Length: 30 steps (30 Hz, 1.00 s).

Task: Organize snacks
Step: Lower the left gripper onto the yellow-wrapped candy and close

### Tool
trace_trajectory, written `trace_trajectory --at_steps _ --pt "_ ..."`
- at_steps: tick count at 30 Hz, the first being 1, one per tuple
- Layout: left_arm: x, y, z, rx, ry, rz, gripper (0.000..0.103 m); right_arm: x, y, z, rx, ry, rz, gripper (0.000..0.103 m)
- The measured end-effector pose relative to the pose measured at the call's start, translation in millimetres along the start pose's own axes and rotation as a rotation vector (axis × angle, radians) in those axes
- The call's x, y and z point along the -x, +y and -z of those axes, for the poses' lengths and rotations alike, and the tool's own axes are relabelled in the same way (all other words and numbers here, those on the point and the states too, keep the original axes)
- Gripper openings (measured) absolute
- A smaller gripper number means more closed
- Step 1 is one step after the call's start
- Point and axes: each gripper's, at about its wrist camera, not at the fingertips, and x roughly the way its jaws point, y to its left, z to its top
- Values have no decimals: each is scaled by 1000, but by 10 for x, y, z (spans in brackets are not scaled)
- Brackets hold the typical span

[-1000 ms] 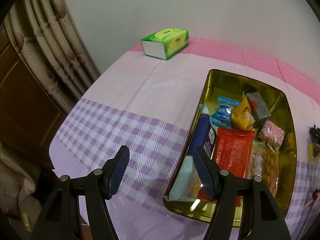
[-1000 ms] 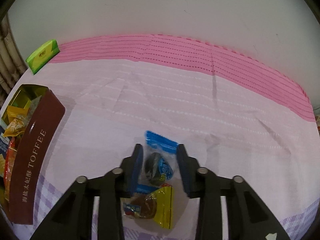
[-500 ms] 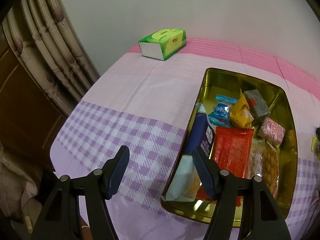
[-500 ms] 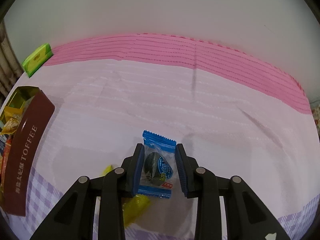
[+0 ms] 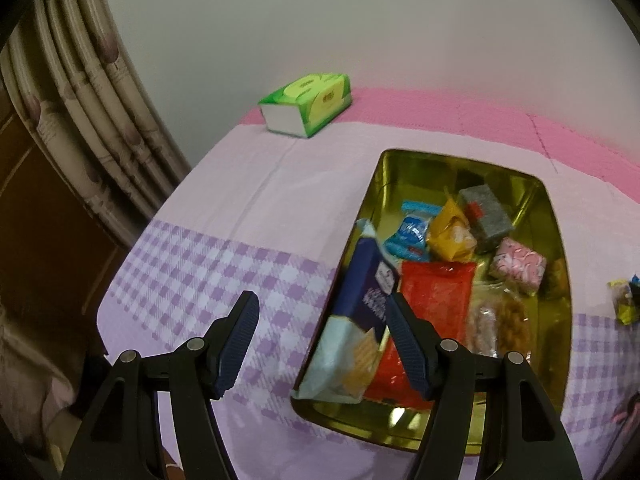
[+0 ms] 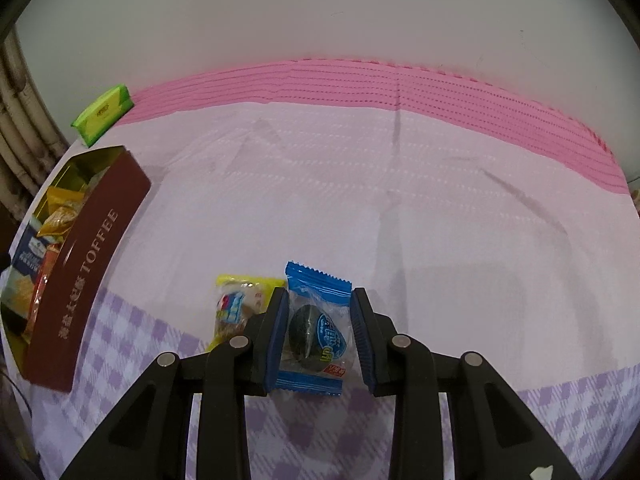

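Lifted blue snack packet [image 6: 316,330], pinched by right hand-held gripper [image 6: 319,330]; left hand-held gripper [image 5: 320,344] spread.

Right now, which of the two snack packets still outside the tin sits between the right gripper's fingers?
The blue-edged packet with the dark round sweet, held between the right gripper fingers. The yellow packet lies on the cloth just left of them, ungripped.

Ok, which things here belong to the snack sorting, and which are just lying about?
Job:
- gold toffee tin holding snacks
- blue-wrapped dark sweet between the right tongs
- yellow-wrapped snack on the cloth

Lying about:
- green tissue pack
- beige curtain
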Motion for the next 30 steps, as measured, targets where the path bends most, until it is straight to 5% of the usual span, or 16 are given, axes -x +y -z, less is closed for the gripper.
trace_trajectory --at_steps 8,15,23,30 --pt "180 -250 -91 -38 -32 38 67 53 -122 34 17 -15 17 22" --pt "271 -520 -137 -91 -44 73 67 61 -254 124 -54 -32 -27 38" --pt "358 -794 -165 -145 -50 110 67 97 -334 221 -103 -18 -77 38" --pt "403 -1021 -147 -194 -43 135 67 107 -341 231 -82 -9 -64 27"
